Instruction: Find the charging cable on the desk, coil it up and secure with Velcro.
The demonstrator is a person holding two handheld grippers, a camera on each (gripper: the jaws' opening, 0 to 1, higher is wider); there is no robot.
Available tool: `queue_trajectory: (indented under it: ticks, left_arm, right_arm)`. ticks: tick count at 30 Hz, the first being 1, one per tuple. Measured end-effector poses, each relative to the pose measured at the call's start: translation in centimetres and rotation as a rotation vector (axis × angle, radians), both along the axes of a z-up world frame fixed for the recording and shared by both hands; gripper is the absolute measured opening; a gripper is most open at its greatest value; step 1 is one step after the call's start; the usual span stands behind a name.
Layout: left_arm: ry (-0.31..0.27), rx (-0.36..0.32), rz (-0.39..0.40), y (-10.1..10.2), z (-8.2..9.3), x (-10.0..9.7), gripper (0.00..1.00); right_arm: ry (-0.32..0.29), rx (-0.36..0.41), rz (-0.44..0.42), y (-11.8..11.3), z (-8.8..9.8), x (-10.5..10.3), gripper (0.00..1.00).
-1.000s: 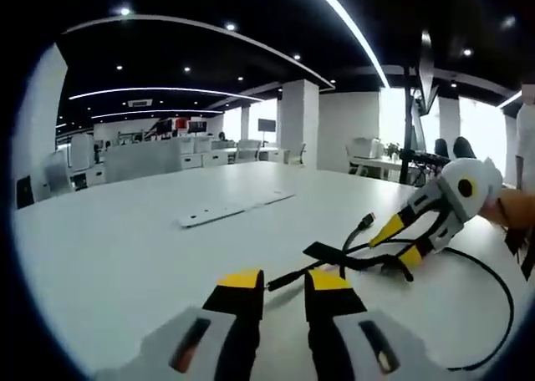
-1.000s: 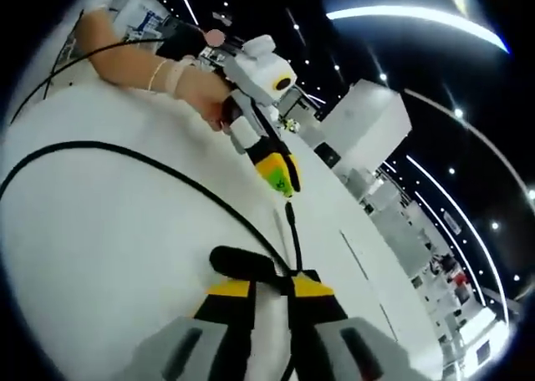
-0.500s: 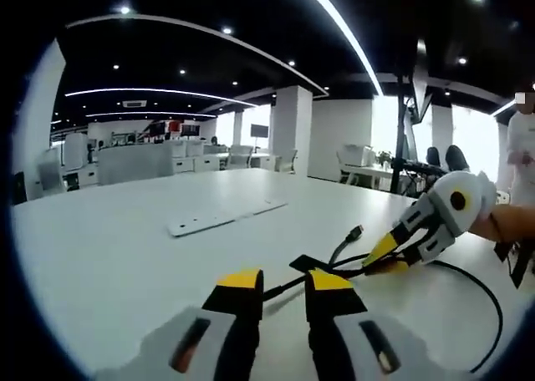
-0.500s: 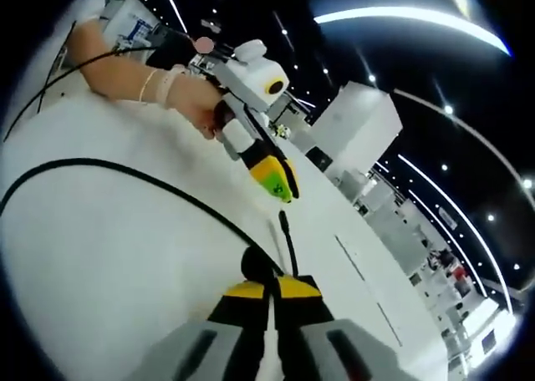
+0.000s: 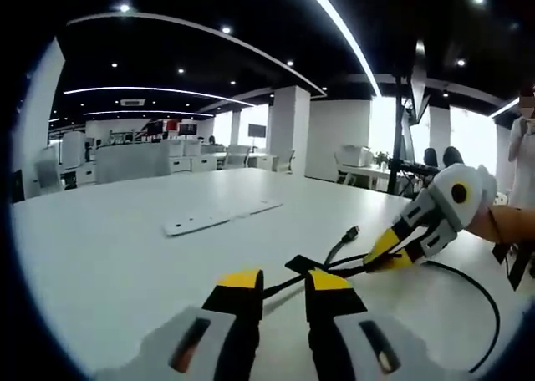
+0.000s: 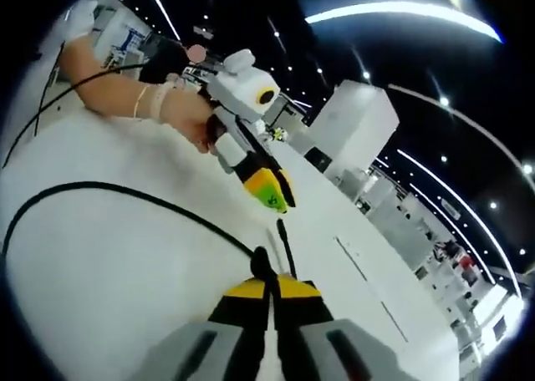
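A black charging cable (image 5: 468,281) lies in a wide loop on the white table (image 5: 100,247), its plug end (image 5: 354,231) raised a little. A black Velcro strap (image 5: 303,263) sits on the cable just past my left gripper (image 5: 284,281), whose jaws stand open and hold nothing. From the right, my right gripper (image 5: 386,260) reaches in and pinches the cable. In the right gripper view my right gripper (image 6: 273,287) is shut on the cable (image 6: 125,193), and the plug end (image 6: 281,227) sticks out beyond it. The left gripper (image 6: 267,193), held by a hand, hovers just above that plug.
A flat white strip (image 5: 221,215) lies farther back on the table. Office desks and chairs (image 5: 192,155) and white pillars stand behind. A person (image 5: 525,147) stands at the right edge. A thin cable (image 6: 58,97) trails beside the person's forearm.
My right gripper has shut on the cable near the Velcro strap and raised that end slightly. The left gripper stays open and has shifted only a little.
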State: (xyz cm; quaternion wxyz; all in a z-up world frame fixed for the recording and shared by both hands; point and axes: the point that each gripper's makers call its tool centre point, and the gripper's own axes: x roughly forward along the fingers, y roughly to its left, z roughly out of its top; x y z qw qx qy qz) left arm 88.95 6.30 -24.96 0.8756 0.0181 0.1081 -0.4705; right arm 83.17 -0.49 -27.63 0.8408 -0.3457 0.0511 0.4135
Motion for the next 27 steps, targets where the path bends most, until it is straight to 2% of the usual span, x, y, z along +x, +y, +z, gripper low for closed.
queue_trajectory:
  ticks: [4, 8, 16, 23, 27]
  left_arm:
    - [0.003, 0.003, 0.000, 0.0, -0.1, 0.0, 0.21]
    - [0.005, 0.003, -0.003, 0.0, -0.1, -0.1, 0.21]
    - [0.006, 0.006, -0.011, 0.0, -0.2, -0.3, 0.21]
    - [0.007, 0.010, -0.018, -0.1, -0.3, -0.3, 0.21]
    - [0.007, 0.013, -0.019, -0.1, -0.3, -0.3, 0.21]
  right_arm:
    - [0.033, 0.114, -0.068, -0.3, 1.6, 1.7, 0.04]
    - [0.062, 0.122, -0.095, -0.6, 1.9, 3.3, 0.04]
    - [0.147, 0.112, -0.140, -0.6, 0.0, 6.4, 0.03]
    - [0.235, 0.138, -0.168, -1.2, -1.7, 7.3, 0.03]
    - [0.287, 0.158, -0.173, -1.3, -2.0, 7.6, 0.03]
